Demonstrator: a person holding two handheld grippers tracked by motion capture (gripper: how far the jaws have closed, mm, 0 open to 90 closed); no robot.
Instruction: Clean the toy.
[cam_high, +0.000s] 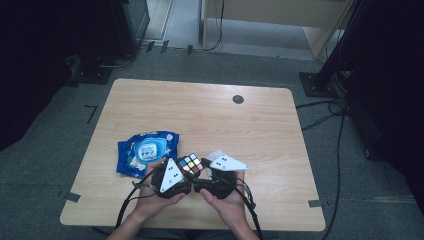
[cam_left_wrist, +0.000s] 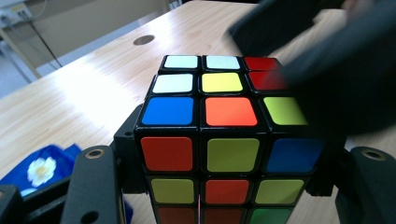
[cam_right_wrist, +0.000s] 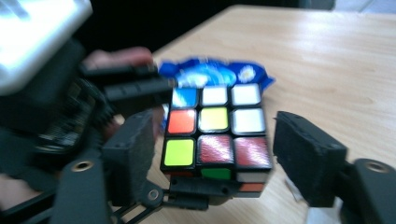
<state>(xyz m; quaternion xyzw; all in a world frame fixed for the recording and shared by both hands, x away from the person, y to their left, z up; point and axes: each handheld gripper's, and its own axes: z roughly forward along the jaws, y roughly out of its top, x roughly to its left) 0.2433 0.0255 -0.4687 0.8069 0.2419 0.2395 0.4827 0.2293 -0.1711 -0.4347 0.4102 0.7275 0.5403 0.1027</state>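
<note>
Puzzle cube (cam_high: 191, 164) right of wipes packet (cam_high: 145, 151), on table (cam_high: 210, 115).

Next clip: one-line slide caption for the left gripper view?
Left gripper shut on a scrambled Rubik's cube above the wooden table, blurred right gripper alongside.

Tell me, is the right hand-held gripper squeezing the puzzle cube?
No, open. The right hand-held gripper has gaps between both pads and the puzzle cube.

Dim room light is leaving the floor and corners nearly black in the high view, while the tabletop (cam_high: 200, 115) is catching a pale sheen. Motion blur is smearing the right gripper view, and glare is whitening the tabletop in the left gripper view.
</note>
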